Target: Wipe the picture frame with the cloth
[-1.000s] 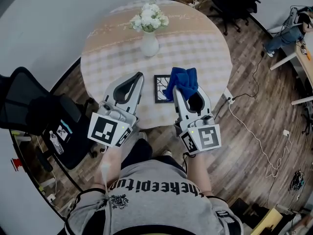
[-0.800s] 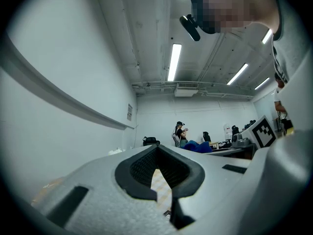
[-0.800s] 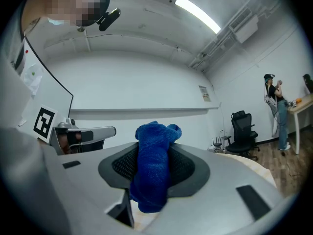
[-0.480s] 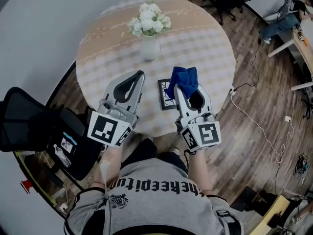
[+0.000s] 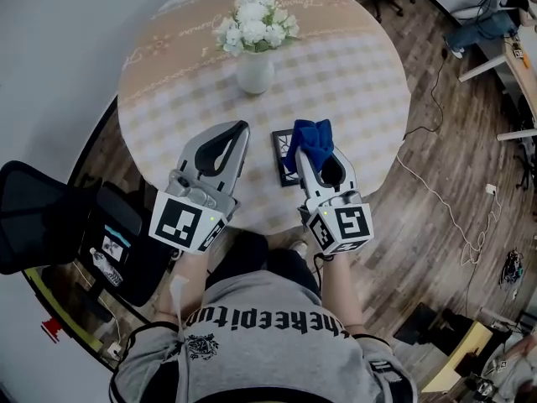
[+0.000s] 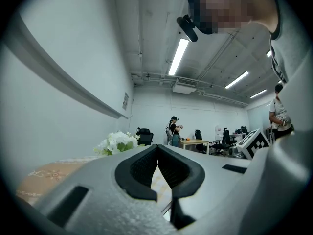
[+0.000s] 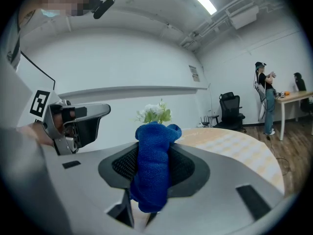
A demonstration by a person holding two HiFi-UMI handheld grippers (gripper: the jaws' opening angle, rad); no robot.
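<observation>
Head view is showing the right tool (image 5: 306,149) pinching the cloth (image 5: 312,134) over the frame (image 5: 279,162), which is lying flat on the surface (image 5: 361,82) near its front edge. Left tool (image 5: 242,129) is hovering beside the frame, pressed together and empty. Risk assessed: with nothing holding the frame, wiping pressure is likely pushing it toward the edge.

The bunched blue cloth (image 7: 154,170) is an even royal blue. The square picture frame (image 5: 279,163) is black with a white line pattern. The round tablecloth (image 5: 352,74) shows pale beige-and-cream checks. The ceramic vase (image 5: 254,72) is white, its flowers (image 5: 252,28) white with green leaves. The left gripper (image 5: 241,129) and right gripper (image 5: 315,149) are light grey, their markers black-and-white.
</observation>
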